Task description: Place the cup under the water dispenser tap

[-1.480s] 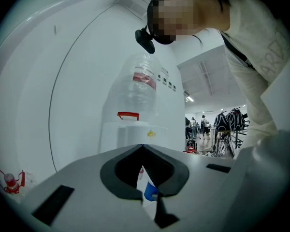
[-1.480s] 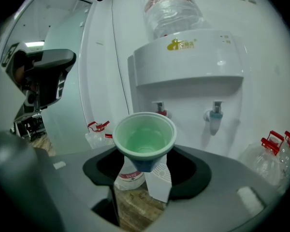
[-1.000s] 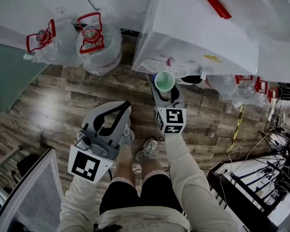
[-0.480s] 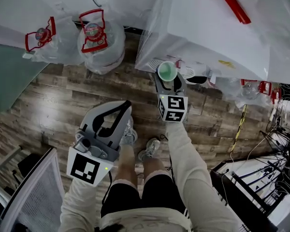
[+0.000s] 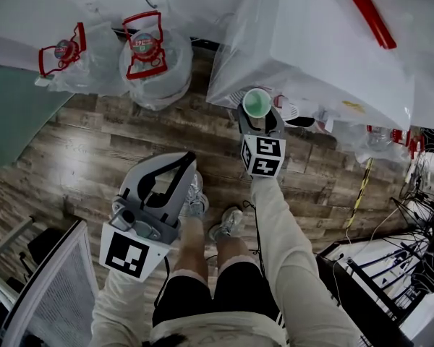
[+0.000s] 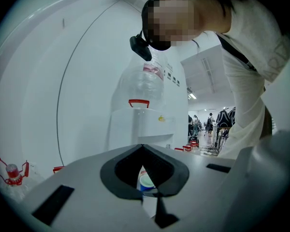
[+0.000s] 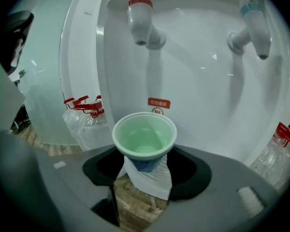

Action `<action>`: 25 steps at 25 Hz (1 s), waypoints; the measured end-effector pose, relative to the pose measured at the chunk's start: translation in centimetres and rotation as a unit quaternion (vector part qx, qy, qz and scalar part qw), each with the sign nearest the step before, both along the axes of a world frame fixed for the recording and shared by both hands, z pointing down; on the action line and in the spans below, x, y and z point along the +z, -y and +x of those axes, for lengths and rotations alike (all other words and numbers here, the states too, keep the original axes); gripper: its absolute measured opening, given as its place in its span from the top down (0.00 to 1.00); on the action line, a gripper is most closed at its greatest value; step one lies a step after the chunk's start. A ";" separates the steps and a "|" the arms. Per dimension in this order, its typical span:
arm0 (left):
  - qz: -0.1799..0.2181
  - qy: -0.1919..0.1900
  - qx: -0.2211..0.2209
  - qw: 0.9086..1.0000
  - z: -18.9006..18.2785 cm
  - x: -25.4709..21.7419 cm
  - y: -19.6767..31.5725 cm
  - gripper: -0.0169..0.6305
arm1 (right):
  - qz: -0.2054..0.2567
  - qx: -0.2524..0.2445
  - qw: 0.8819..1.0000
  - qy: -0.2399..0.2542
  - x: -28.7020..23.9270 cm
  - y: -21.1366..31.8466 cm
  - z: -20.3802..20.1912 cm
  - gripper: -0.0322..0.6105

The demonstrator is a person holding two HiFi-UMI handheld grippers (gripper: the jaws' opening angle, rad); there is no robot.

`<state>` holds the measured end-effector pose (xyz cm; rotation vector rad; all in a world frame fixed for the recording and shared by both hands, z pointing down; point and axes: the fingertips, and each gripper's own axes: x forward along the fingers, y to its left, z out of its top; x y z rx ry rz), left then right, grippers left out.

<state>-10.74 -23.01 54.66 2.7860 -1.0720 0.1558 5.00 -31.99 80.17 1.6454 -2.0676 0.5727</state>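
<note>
The right gripper (image 7: pixel 144 164) grips the green cup (image 7: pixel 144 134) just in front of the water dispenser (image 5: pixel 325 42), lower than its red tap (image 7: pixel 140 21). The carrying seems nearly done; setting down and releasing remain. The left gripper (image 5: pixel 175 166), closed and empty, hangs well apart from the dispenser.

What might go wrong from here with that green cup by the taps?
The right gripper holds the cup low down, rim well above the jaws, so it may tip on release. With a red tap and a blue tap overhead, it might land off-centre or under the wrong one.
</note>
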 end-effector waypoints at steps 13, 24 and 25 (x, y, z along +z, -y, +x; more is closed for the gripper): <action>-0.007 0.003 -0.005 1.000 -0.9 0.8 0.4 0.96 | 0.000 0.004 1.000 -0.008 0.7 0.5 -0.3 0.51; -0.005 0.001 -0.008 1.000 -0.9 0.7 0.1 0.96 | -0.021 -0.001 1.000 -0.011 1.2 0.4 -0.5 0.47; -0.006 0.002 -0.007 1.000 -0.9 0.7 0.0 0.96 | -0.021 -0.001 1.000 -0.010 1.1 0.4 -0.5 0.45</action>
